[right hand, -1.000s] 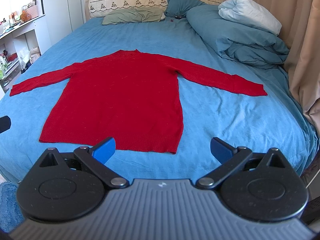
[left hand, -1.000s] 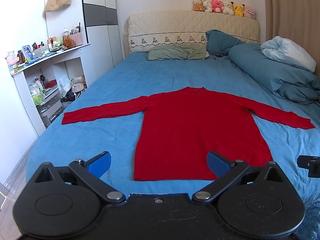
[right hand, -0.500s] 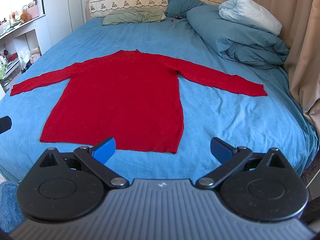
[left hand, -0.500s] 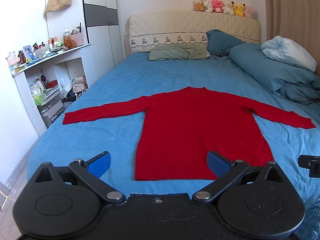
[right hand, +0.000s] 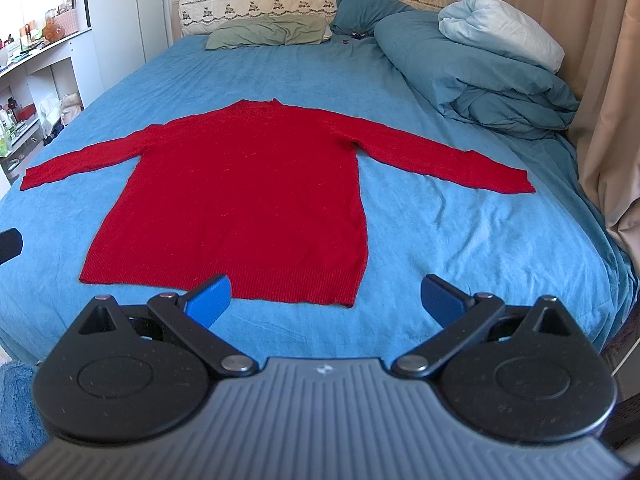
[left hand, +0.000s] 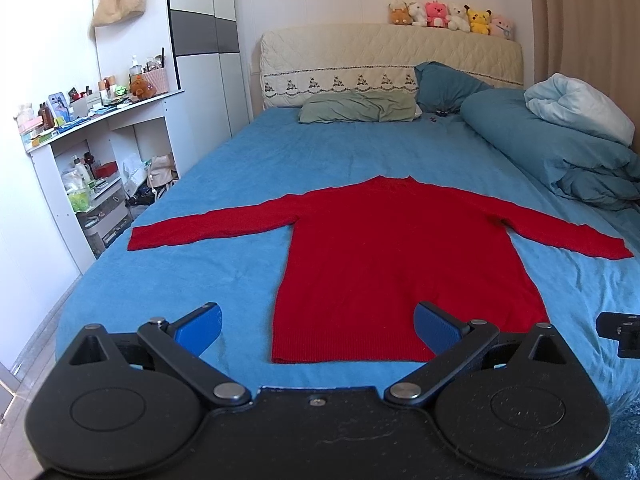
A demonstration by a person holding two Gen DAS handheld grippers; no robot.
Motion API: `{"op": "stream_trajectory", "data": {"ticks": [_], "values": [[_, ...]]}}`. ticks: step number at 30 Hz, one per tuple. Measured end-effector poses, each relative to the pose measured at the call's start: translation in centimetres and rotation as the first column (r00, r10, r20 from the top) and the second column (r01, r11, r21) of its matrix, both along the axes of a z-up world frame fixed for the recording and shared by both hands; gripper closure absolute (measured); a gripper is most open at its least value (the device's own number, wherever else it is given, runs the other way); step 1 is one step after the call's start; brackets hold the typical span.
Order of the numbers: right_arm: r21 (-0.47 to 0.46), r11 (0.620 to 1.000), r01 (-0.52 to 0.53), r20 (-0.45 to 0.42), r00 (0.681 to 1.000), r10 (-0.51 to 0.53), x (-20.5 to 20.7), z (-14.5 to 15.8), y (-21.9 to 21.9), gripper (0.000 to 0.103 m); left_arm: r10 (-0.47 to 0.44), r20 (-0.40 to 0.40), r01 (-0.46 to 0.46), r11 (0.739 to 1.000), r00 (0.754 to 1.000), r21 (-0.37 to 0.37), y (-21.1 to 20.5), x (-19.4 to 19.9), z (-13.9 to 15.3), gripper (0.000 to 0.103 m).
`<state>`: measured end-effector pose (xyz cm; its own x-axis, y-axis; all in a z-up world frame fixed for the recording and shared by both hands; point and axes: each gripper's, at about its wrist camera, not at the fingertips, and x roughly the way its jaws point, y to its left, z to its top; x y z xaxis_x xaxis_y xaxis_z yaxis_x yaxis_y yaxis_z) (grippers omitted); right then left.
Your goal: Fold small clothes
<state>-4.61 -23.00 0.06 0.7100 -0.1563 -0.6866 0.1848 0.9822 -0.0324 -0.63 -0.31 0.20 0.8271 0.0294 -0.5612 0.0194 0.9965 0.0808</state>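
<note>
A red long-sleeved sweater (left hand: 392,256) lies flat on the blue bed, both sleeves spread out, hem toward me. It also shows in the right wrist view (right hand: 244,196). My left gripper (left hand: 316,326) is open and empty, held above the bed's near edge in front of the hem. My right gripper (right hand: 326,300) is open and empty, near the hem's right corner. Neither gripper touches the sweater.
The bed (left hand: 224,276) has a green pillow (left hand: 356,106) and a rolled teal duvet (left hand: 552,152) at the far right. A white shelf unit (left hand: 92,152) full of small items stands left of the bed. Curtains (right hand: 604,92) hang at the right.
The left wrist view has shifted very slightly; the sweater and both grippers stay as they were.
</note>
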Motion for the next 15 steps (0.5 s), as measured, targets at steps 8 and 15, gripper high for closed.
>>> {"op": "stream_trajectory", "data": {"ticks": [8, 15], "values": [[-0.002, 1.0, -0.001, 0.0, 1.0, 0.001, 0.09, -0.01, 0.03, 0.0, -0.002, -0.015, 0.002, 1.0, 1.0, -0.016, 0.22, 0.19, 0.01, 0.0], [-0.003, 1.0, -0.004, 0.001, 1.0, 0.004, 0.06, 0.05, 0.21, 0.0, 0.002, -0.009, -0.002, 1.0, 1.0, -0.015, 0.32, 0.19, 0.21, 0.0]]}}
